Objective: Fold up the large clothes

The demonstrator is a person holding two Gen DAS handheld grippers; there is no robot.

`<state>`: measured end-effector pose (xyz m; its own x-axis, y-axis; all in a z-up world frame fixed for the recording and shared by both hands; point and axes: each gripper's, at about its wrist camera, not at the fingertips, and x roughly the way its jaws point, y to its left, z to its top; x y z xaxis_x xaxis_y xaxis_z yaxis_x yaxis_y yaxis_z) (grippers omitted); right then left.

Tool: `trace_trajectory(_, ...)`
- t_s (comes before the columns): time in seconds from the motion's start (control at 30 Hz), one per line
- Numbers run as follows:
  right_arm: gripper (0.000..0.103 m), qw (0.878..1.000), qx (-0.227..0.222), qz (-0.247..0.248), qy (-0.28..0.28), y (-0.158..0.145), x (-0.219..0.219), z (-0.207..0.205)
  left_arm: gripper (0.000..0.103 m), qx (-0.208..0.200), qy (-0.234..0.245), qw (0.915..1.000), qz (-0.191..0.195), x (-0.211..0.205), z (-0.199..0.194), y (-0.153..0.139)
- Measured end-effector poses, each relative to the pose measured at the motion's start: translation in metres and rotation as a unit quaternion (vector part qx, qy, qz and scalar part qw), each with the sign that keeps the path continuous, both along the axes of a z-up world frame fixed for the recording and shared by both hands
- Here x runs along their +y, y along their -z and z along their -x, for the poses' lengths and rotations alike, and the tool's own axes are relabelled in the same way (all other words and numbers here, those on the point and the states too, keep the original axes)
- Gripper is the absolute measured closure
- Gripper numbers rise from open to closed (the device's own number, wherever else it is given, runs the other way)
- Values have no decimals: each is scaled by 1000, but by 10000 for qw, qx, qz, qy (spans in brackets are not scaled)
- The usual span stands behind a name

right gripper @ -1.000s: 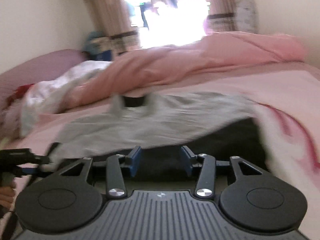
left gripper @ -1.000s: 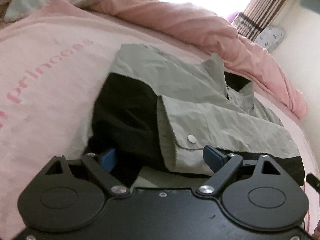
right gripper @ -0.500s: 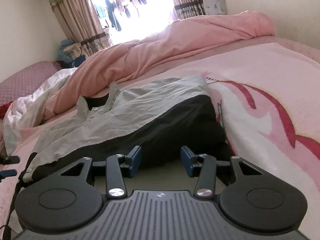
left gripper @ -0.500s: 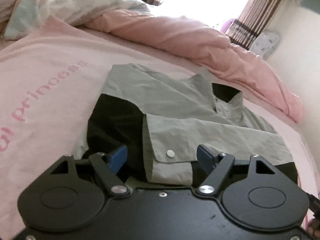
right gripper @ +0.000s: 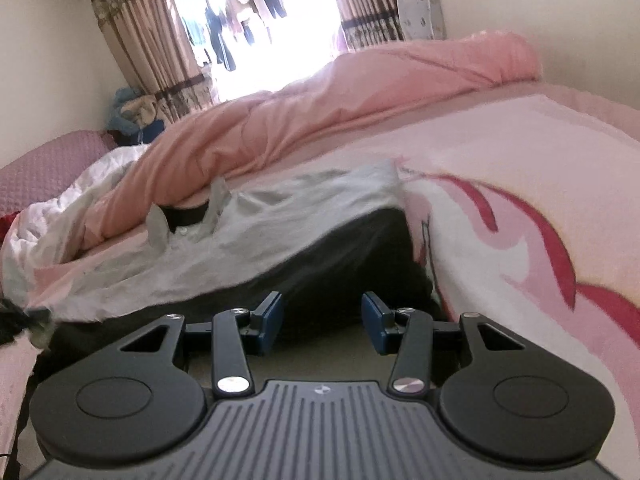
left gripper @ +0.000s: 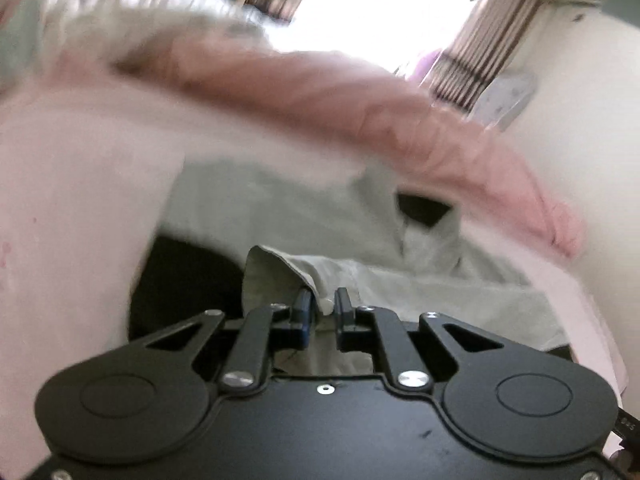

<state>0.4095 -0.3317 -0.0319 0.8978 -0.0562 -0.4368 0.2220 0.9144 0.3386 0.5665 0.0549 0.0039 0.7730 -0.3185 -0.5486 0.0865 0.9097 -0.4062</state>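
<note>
A grey and black shirt (left gripper: pixel 280 200) lies flat on the pink bed blanket (left gripper: pixel 80 208). My left gripper (left gripper: pixel 323 300) has its jaws closing, and the pads pinch the grey sleeve cuff (left gripper: pixel 276 276), which bunches up and stands lifted off the shirt. In the right wrist view the same shirt (right gripper: pixel 280 232) runs from collar to black lower part (right gripper: pixel 352 256). My right gripper (right gripper: pixel 322 312) is open at the shirt's black edge. Its blue pads (right gripper: pixel 272 316) stand apart with dark cloth just ahead of them, not pressed.
A bunched pink duvet (right gripper: pixel 320 120) lies along the far side of the bed, with white bedding (right gripper: pixel 60 216) at its left. Curtains (right gripper: pixel 152 40) frame a bright window behind. A wall (left gripper: pixel 580 100) stands close on the right in the left wrist view.
The left jaws have come together on the sleeve cuff and raised it off the shirt. The right gripper has shifted a little along the black edge, still open.
</note>
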Motion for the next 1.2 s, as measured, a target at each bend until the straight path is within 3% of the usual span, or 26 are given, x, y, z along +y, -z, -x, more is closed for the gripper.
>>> trace_trajectory(0.07, 49, 9998, -136, 76, 77, -3, 1, -3, 93, -65, 48, 9999, -122, 5, -3, -5)
trace_trajectory(0.13, 49, 9998, -136, 86, 65, -1, 0, -11, 93, 139, 121, 9991, -372, 2, -12, 8)
trace_trajectory(0.2, 49, 9999, 59, 115, 97, 9, -2, -25, 92, 393, 105, 9970, -656, -1, -16, 31)
trace_trajectory(0.27, 53, 9985, 458, 236, 159, 25, -5, -39, 81, 584, 108, 9946, -853, -6, -22, 54)
trace_trajectory(0.33, 58, 9982, 483, 339, 104, 36, -6, -41, 79, 456, 150, 9946, -917, -7, -20, 65)
trace_trajectory(0.4, 58, 9980, 483, 413, 66, 34, -5, -38, 75, 416, 238, 9922, -1148, -3, -13, 60)
trace_trajectory(0.47, 57, 9979, 502, 401, 97, 23, -4, -36, 52, 381, 118, 9885, -1457, -4, -8, 47)
trace_trajectory(0.63, 54, 9976, -110, 688, 41, -15, 1, -50, 37, -320, 153, 9907, -1314, -4, 2, -2)
trace_trajectory(0.73, 54, 9970, -135, 757, 58, -18, 0, -79, 36, -422, 396, 9897, -1308, -19, -15, -7)
trace_trajectory(0.9, 54, 9962, 286, 781, 242, 9, -5, -115, 37, -33, 516, 9904, -1283, -36, -46, 28)
trace_trajectory(1.07, 57, 9968, 296, 690, 271, 34, -14, -118, 32, 60, 521, 9875, -1484, -36, -65, 61)
trace_trajectory(1.2, 56, 9971, 320, 650, 248, 30, -15, -116, 32, 43, 552, 9868, -1521, -37, -67, 61)
